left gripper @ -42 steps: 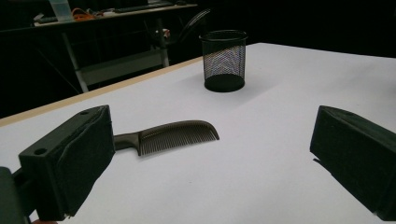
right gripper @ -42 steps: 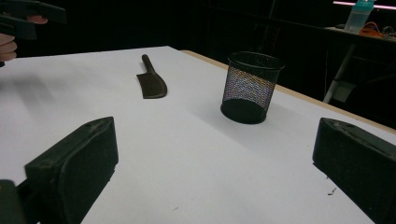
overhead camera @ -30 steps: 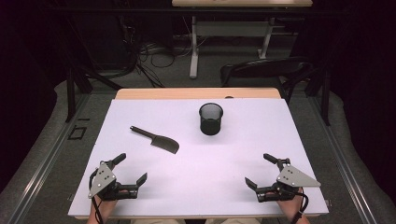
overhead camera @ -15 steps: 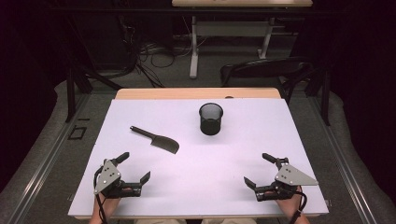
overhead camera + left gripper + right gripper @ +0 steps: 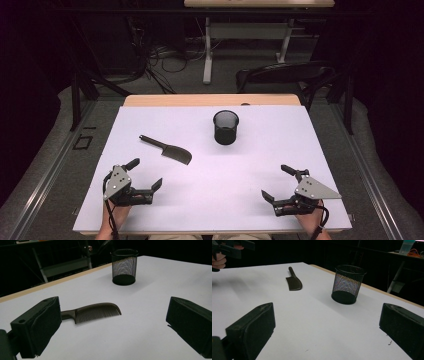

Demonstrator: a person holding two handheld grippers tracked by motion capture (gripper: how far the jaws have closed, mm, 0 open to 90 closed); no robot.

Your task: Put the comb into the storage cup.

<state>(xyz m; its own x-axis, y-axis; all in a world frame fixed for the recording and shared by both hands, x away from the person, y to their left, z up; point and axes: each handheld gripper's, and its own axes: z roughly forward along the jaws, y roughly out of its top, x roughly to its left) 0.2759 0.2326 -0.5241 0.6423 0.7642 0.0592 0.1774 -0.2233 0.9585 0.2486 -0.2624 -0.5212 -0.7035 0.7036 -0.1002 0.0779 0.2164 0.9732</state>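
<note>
A black comb (image 5: 167, 150) with a handle lies flat on the white table (image 5: 220, 205), left of centre. A black mesh cup (image 5: 226, 127) stands upright behind the middle. My left gripper (image 5: 147, 172) is open and empty, just short of the comb. In the left gripper view its jaws stand wide apart, with the comb (image 5: 96, 312) close ahead and the cup (image 5: 124, 266) farther off. My right gripper (image 5: 274, 181) is open and empty near the front right edge. Its own view shows the cup (image 5: 348, 283) ahead and the comb (image 5: 294, 281) beyond on the left.
A wooden strip (image 5: 210, 100) edges the table's far side. Beyond it are a dark chair (image 5: 285, 75), desk legs and cables on the floor. A hand holding the left gripper (image 5: 232, 247) appears at the top left of the right gripper view.
My left gripper has moved a little forward and to the right, closer to the comb. The right gripper has barely shifted. Comb and cup have not moved.
</note>
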